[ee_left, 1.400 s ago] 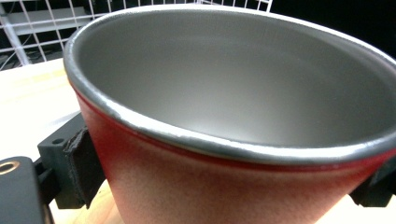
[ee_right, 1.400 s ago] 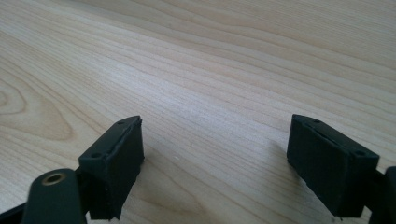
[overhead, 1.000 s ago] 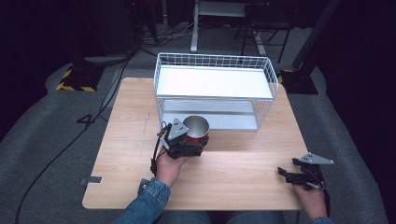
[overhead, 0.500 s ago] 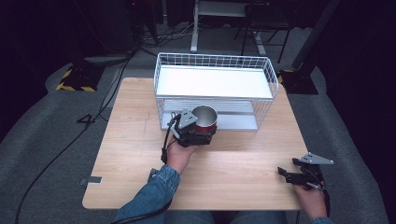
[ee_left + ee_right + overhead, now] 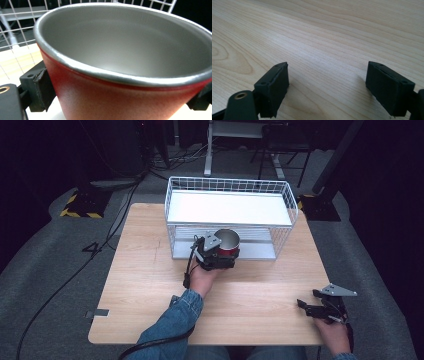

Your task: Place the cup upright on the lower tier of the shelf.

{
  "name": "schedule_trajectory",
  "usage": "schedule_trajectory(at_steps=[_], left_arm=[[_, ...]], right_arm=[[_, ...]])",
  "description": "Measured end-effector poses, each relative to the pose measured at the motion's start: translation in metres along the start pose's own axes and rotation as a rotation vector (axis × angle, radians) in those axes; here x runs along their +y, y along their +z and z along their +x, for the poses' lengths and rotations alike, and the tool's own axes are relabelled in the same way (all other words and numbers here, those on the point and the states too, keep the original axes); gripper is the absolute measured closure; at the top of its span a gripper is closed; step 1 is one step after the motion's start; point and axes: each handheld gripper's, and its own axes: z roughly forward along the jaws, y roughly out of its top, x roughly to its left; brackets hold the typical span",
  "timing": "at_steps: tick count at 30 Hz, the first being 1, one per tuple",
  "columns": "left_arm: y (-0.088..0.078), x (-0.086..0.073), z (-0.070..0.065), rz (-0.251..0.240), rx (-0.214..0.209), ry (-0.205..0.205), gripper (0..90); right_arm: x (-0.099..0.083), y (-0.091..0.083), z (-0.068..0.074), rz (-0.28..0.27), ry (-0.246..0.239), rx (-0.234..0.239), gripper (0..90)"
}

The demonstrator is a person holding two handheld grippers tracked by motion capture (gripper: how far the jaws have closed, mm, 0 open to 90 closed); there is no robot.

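A red metal cup (image 5: 228, 245) with a bare steel inside is held upright by my left gripper (image 5: 218, 256), which is shut on its sides. The cup hangs at the front opening of the white wire basket (image 5: 230, 185), level with its lower shelf. In the left gripper view the cup (image 5: 120, 95) is very close, with a black pad (image 5: 41, 87) pressed against its left side and basket wires behind it. My right gripper (image 5: 306, 307) rests low over the table near the front right corner. Its jaws stand wide apart with bare wood between its fingertips (image 5: 272, 85).
The wooden table (image 5: 145, 275) has bare wood to the left and in front of the basket. The basket has a white upper shelf (image 5: 227, 207) and a slatted lower shelf (image 5: 260, 247). Cables and a desk frame lie on the dark floor beyond.
My left gripper has carried the red cup away from me and to the right, up to the basket's front opening. The right gripper has stayed in place.
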Motion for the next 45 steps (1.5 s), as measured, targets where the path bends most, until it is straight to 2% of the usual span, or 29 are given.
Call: schedule_trajectory(at_steps=[6,11,13,16,19,22,26,29,39,45], left_arm=[[0.015,-0.005,0.0,-0.005,0.026,-0.008,6.6],[0.027,-0.006,0.003,-0.019,0.045,-0.032,6.5],[0.033,-0.008,0.006,-0.031,0.064,-0.057,6.5],[0.039,-0.009,0.009,-0.041,0.095,-0.066,6.5],[0.043,-0.008,0.01,-0.054,0.123,-0.058,6.6],[0.046,-0.008,0.01,-0.061,0.129,-0.045,6.5],[0.051,-0.01,0.01,-0.074,0.138,-0.06,6.5],[0.055,-0.011,0.01,-0.076,0.147,-0.048,6.5],[0.068,-0.013,0.011,-0.089,0.174,-0.063,6.5],[0.071,-0.014,0.01,-0.103,0.191,-0.052,6.4]], right_arm=[[0.001,0.0,0.0,0.004,-0.009,0.013,18.9],[0.001,0.0,0.0,0.004,-0.01,0.013,18.9],[0.001,0.0,0.0,0.004,-0.014,0.017,18.9],[0.001,0.0,0.0,0.003,-0.017,0.021,18.9],[0.001,0.0,0.0,0.003,-0.017,0.021,18.9],[0.001,0.001,0.0,0.003,-0.018,0.022,18.8],[0.001,0.0,0.001,0.004,-0.022,0.027,18.8],[0.001,0.0,0.0,0.004,-0.023,0.027,18.9],[0.001,0.0,0.001,0.004,-0.022,0.027,18.8],[0.001,0.0,0.0,0.004,-0.023,0.027,18.8]])
